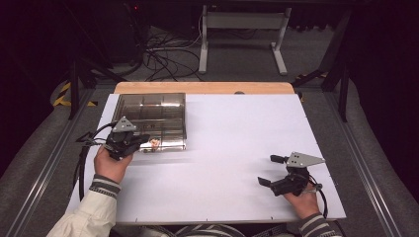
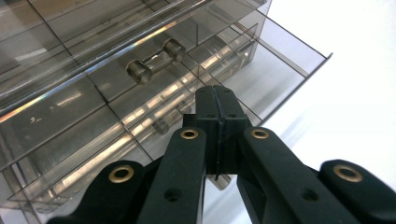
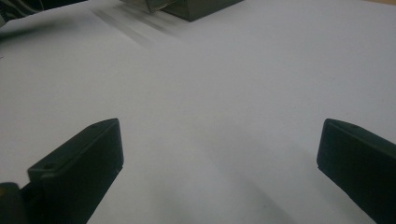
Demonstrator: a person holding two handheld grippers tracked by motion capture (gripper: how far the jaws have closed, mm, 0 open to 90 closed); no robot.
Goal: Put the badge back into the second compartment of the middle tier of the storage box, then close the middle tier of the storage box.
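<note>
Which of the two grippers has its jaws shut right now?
The left gripper, at the clear plastic drawer box: its jaws are pressed together. The right gripper hangs over bare white table with its jaws wide apart.

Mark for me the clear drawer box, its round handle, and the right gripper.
clear drawer box [image 1: 129, 102]: high view, on a bare part of its top panel.
round handle [image 2: 154, 62]: left gripper view, on the bar between its two knobs.
right gripper [image 1: 271, 170]: high view, midway between its open fingertips.

High view overhead; claw views close, sharing organizer [image 1: 150, 118].
</note>
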